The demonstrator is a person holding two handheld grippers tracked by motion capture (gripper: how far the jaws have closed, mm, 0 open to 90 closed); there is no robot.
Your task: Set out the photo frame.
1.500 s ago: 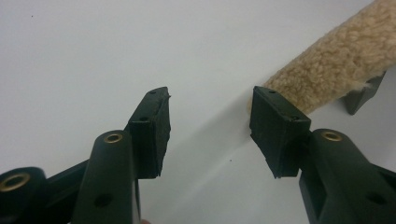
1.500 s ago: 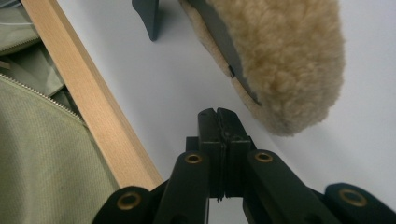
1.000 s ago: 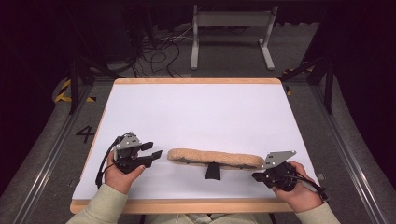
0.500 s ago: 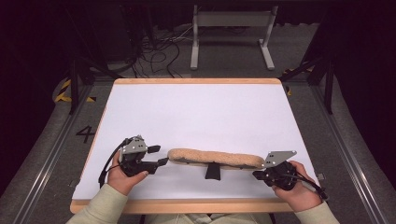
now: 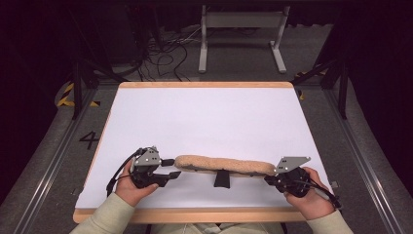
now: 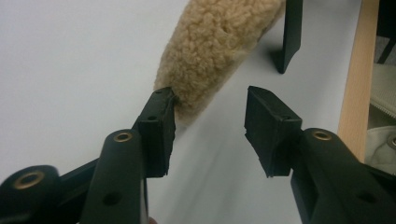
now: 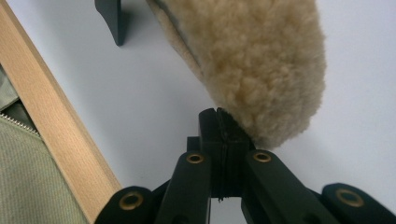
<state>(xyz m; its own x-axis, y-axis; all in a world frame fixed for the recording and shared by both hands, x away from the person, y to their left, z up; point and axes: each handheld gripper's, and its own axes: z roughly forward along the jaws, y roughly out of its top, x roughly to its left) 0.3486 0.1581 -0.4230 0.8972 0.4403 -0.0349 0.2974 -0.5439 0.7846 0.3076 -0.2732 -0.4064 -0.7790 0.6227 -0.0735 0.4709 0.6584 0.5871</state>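
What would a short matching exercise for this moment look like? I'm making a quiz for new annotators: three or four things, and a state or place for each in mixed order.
Things:
1. left gripper
2. right gripper
3. fleecy tan pad
4. small black stand

States or places:
A. jaws pressed together at one end of the pad
B. lies lengthwise between the two grippers
C. jaws apart, one fingertip touching the pad's end
D. under the pad's middle, toward the table's near edge

Pairs: 1-C, 2-A, 3-B, 4-D
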